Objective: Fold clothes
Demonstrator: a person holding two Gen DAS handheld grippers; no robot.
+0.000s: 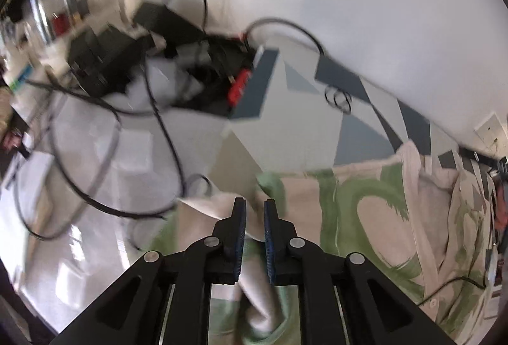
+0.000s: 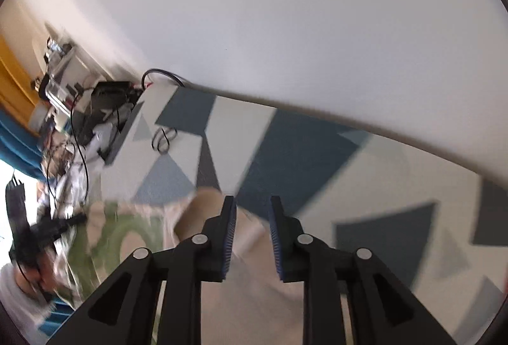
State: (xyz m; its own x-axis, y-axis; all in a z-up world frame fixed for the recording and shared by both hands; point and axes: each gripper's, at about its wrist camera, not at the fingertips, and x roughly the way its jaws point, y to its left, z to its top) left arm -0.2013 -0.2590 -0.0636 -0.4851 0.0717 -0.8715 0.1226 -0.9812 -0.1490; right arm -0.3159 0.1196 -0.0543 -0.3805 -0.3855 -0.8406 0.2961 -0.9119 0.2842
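Releasing, by my reading, a completed fold: left gripper (image 1: pixel 255 208) jaws slightly parted over the cream-and-green garment (image 1: pixel 365 218) lying on the patterned bed (image 1: pixel 285 129), right gripper (image 2: pixel 252 205) jaws open above its cream edge.

Cream garment (image 1: pixel 365 218) with green print, rumpled on the patterned bedspread (image 1: pixel 304 122)
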